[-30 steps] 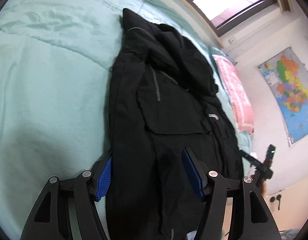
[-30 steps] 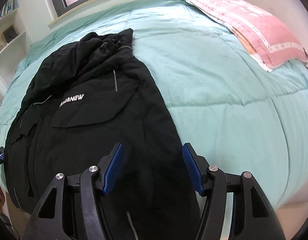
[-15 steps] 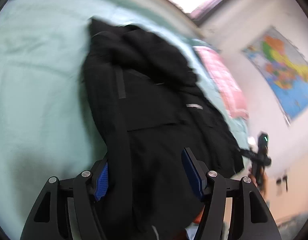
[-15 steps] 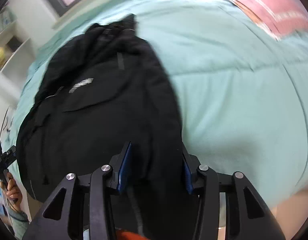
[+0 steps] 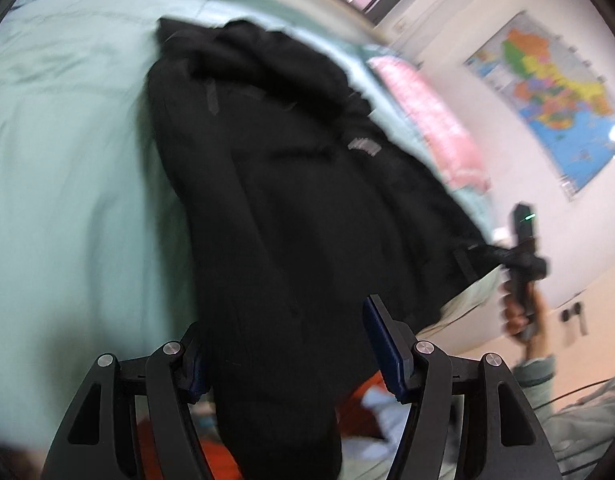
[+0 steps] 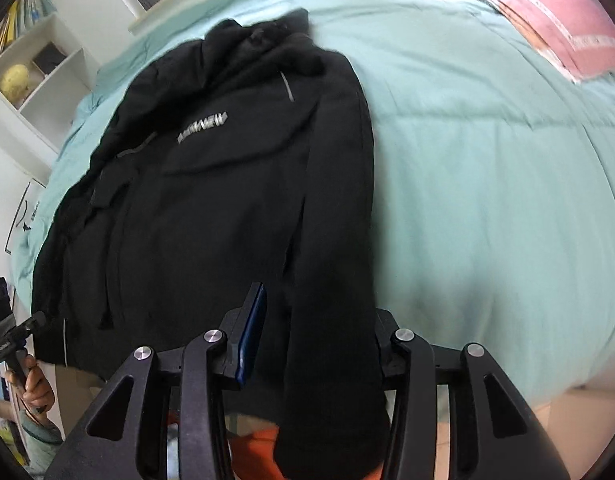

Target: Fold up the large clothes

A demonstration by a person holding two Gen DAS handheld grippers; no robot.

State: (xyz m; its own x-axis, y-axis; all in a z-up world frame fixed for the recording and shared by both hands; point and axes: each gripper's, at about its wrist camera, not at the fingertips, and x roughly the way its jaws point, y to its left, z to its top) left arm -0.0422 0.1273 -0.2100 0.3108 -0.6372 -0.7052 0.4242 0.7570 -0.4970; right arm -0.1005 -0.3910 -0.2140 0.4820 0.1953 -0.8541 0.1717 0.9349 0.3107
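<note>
The black jacket [image 6: 211, 200] lies chest-up across the near half of the bed's mint quilt [image 6: 487, 200], collar toward the far window and hem hanging off the near edge. On the left side, the left gripper [image 5: 283, 356] has the hanging hem between its pads; the left pad is buried in the cloth while the right blue pad [image 5: 381, 344] looks clear of it, so whether it is really clenched on the fabric I cannot tell. On the right, the right gripper [image 6: 311, 344] has just been closing and now pinches the jacket's right edge near the hem, thick cloth bunched between its jaws. The likely trouble is an uneven lift: if only the right corner is truly gripped, the left hem could slip out and the fold would go askew, or the heavy garment could slide off the near edge. There is plenty of bare quilt to the right and far side for laying the fold; the pink pillow [image 6: 555, 12] sits well apart at the far right.
</note>
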